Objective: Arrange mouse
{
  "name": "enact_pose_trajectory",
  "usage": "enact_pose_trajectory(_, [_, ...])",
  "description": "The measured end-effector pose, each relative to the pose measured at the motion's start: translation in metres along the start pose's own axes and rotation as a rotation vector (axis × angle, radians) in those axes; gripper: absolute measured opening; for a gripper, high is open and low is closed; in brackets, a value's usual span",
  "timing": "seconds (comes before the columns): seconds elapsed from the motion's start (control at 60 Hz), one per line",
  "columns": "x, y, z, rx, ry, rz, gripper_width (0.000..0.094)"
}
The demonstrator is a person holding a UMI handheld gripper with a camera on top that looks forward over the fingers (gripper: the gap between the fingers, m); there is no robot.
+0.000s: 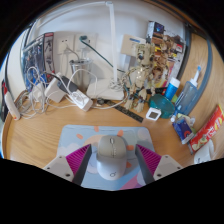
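Observation:
A light grey computer mouse (112, 156) sits between my two fingers, its nose pointing away from me. My gripper (112, 162) is shut on it: the pink pads (76, 161) press against both of its sides with no gap showing. Under and around the mouse lies a pale blue mouse mat (112, 131) with coloured shapes, on the wooden desk (40, 132). I cannot tell whether the mouse rests on the mat or hangs just above it.
A white power strip (76, 98) with cables lies beyond the mat on the left. A cluttered heap of boxes and wires (140, 70) stands behind. A blue bottle (172, 90), a small white plug (153, 114) and a red packet (207, 128) lie on the right.

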State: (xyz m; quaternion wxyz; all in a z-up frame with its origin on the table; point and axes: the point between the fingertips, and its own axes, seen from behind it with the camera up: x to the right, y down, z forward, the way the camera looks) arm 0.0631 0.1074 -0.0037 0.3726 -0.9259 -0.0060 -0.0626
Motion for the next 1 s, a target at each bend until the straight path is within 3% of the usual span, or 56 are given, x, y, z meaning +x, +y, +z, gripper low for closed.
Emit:
enact_pose_trajectory(0.033, [-0.001,-0.001,-0.005,-0.008,-0.009,-0.001,0.0845])
enact_pose_trajectory(0.167, [-0.007,-0.023,-0.040,0.008,-0.062,0.021,0.0859])
enact_pose_trajectory(0.5, [0.009,-0.107,-0.178,0.170,-0.079,0.056,0.0855])
enact_pose_trajectory(1.0, [0.019,-0.096,-0.234,0.171,-0.063,0.002,0.0856])
